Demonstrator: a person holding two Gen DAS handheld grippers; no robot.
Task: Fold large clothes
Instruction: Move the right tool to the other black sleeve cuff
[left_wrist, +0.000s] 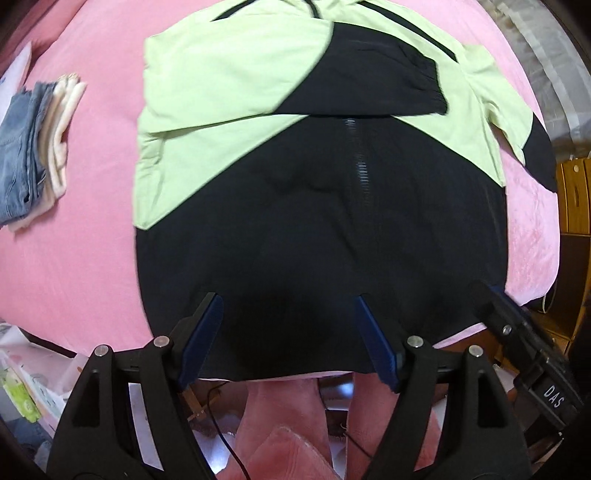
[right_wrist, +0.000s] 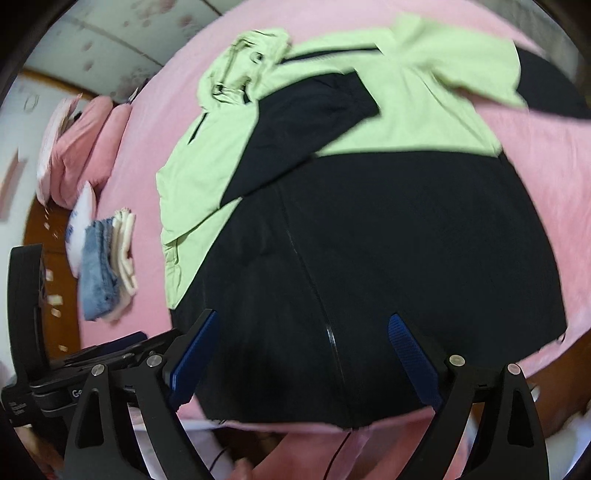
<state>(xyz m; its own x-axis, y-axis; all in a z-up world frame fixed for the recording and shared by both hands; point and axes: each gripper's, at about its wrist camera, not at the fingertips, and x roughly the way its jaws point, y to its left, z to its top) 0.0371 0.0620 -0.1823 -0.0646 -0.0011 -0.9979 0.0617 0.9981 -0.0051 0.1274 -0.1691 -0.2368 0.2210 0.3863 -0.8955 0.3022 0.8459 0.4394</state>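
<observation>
Jacket in black and lime green lies spread on the pink bed, its black hem nearest, below the left tool and right tool, both wide open and holding nothing. One sleeve is folded across the chest, and far left sit folded clothes.
</observation>
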